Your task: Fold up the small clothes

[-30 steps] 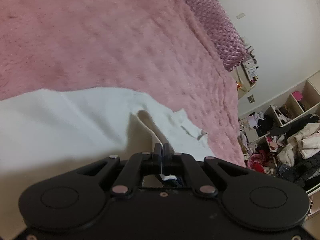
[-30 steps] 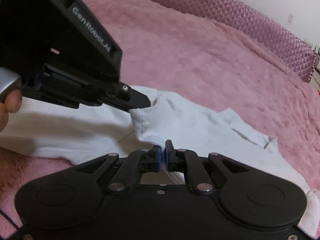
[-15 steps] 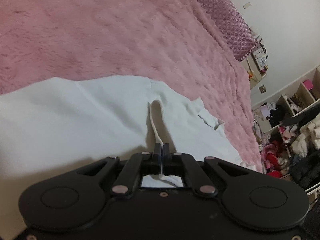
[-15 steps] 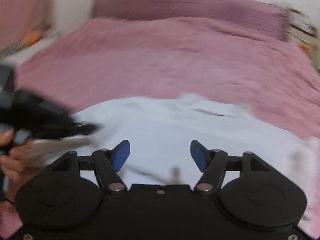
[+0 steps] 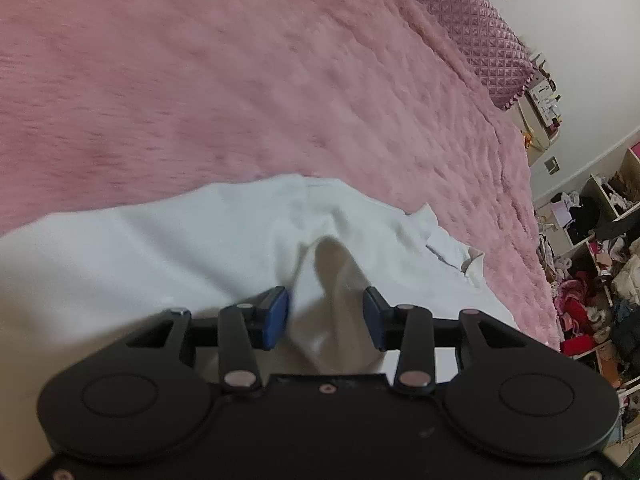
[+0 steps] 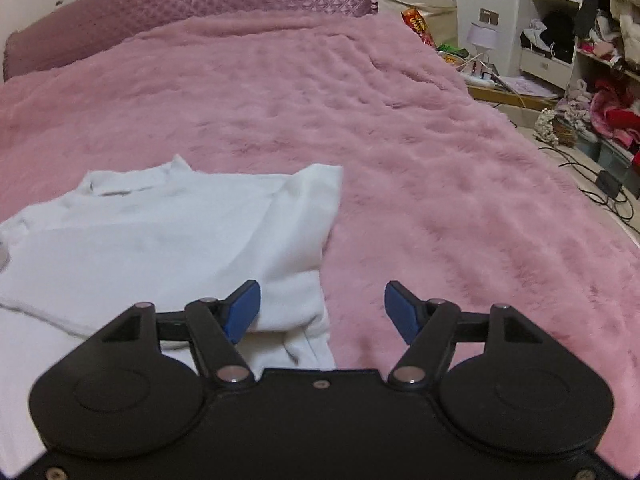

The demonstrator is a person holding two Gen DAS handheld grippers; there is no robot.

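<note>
Seen along the left gripper [image 5: 326, 316], a raised fold of the white garment [image 5: 200, 248] stands between its two blue fingers [image 5: 274, 318]. The jaws are opening, and the pads are not pressed on the cloth, so the fold is judged to be let go. Beyond this fold the garment is spread flat on the pink bed cover [image 5: 280, 80], and its far hem lies toward the quilted headboard [image 5: 472, 28].

From the right gripper [image 6: 322, 312] the white garment [image 6: 160, 232] lies mostly to the left. Its right edge runs away from the fingers [image 6: 244, 310] toward the head of the bed, and this is taken as its long axis. The edge passes between the fingers, close to the left one, and only bare pink bed cover [image 6: 440, 200] is seen before the right one. The jaws are opening and stand wide; nothing is held. The right gripper is judged nearer to this free edge and to the sleeve [image 6: 316, 184] farther along it, so the next grasp there would fall to it.
</note>
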